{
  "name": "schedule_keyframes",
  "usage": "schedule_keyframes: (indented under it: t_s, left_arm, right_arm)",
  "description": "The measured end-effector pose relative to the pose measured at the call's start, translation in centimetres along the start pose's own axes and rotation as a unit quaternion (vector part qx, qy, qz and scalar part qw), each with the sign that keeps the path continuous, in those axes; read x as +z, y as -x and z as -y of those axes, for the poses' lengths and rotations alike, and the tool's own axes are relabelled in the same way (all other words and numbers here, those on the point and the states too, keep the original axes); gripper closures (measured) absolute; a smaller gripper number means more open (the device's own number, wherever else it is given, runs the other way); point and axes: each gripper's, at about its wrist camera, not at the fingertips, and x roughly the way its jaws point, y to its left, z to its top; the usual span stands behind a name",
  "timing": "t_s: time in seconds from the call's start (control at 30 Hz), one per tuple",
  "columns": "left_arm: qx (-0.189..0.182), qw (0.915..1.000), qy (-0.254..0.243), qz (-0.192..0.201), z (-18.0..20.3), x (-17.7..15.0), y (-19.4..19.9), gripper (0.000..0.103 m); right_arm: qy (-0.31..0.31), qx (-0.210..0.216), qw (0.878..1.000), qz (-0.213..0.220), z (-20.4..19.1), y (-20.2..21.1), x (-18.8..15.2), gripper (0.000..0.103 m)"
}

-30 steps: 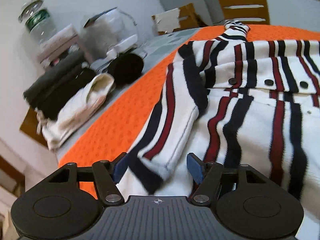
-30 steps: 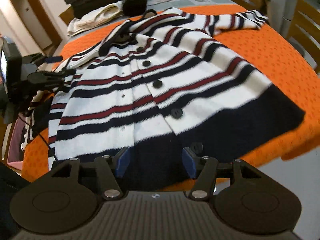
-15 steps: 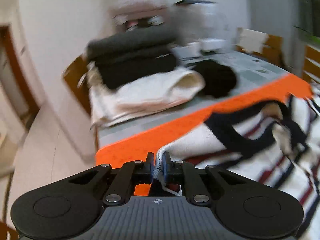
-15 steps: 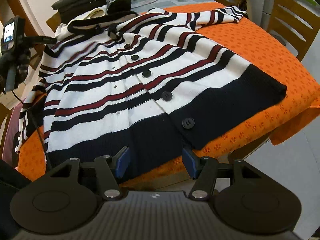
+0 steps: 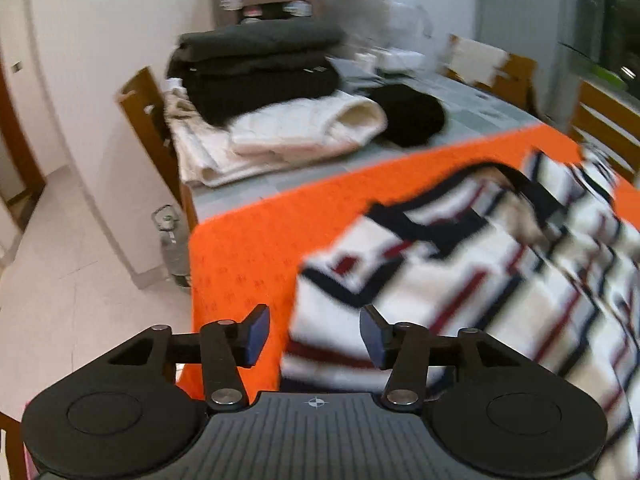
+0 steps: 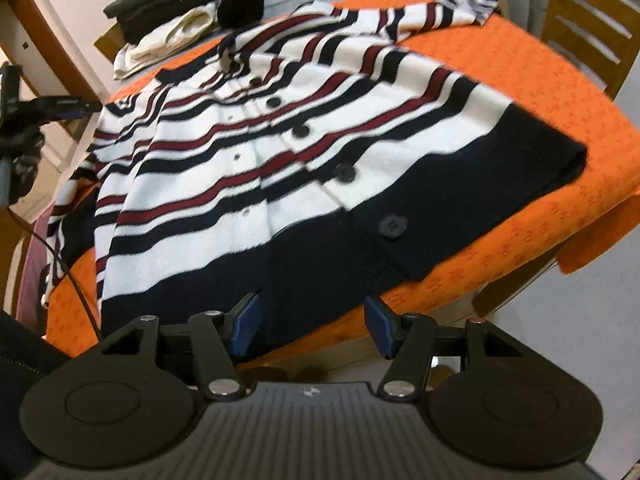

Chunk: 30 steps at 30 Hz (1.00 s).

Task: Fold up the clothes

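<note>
Lying flat on the orange cloth (image 6: 560, 92) is a striped cardigan (image 6: 288, 148), white with dark blue and red lines and dark buttons down the middle. Its dark blue bottom edge sits just in front of the right tongs (image 6: 310, 320), whose two blue pads are apart with nothing pinched between them. The left tongs (image 5: 314, 334) have just been opening; their pads are apart too, and the blurry shoulder part of the cardigan (image 5: 460, 280) shows between and past them, not squeezed. Far ahead of the left tongs, past the cloth, is a pile of folded clothes (image 5: 260, 92), dark ones on top of cream ones, with a black hat (image 5: 412, 114) beside it.
</note>
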Motion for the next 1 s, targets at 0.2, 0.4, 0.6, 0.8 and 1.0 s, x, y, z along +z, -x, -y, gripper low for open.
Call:
schedule_keyframes:
  t_s: [0.2,0.4,0.6,0.8,1.0]
  left_arm:
    - [-0.042,0.9968,-0.063,-0.024,1.3,-4.1,3.6,0.038]
    - [-0.042,0.9937,-0.095,-0.041,3.0,-6.8,4.5,0.038]
    - [-0.057,0.9929,-0.098,-0.035,4.8,-7.6,5.2,0.038]
    - [-0.049,0.9929,-0.103,-0.034,6.1,-8.2,5.1,0.038]
    - [-0.004,0.9925,-0.120,-0.023,6.2,-8.3,4.7,0.038]
  right_arm:
    - [0.011,0.027,0.999,-0.029,-0.9,-1.7,0.1,0.040]
    - [0.024,0.022,0.997,-0.066,-1.4,-2.6,0.5,0.058]
    - [0.040,0.007,0.999,-0.030,-1.7,-0.6,0.9,0.058]
    - [0.058,0.038,0.996,-0.053,-2.3,-1.9,1.4,0.094]
    - [0.071,0.025,0.997,-0.024,-2.0,-0.1,2.7,0.096]
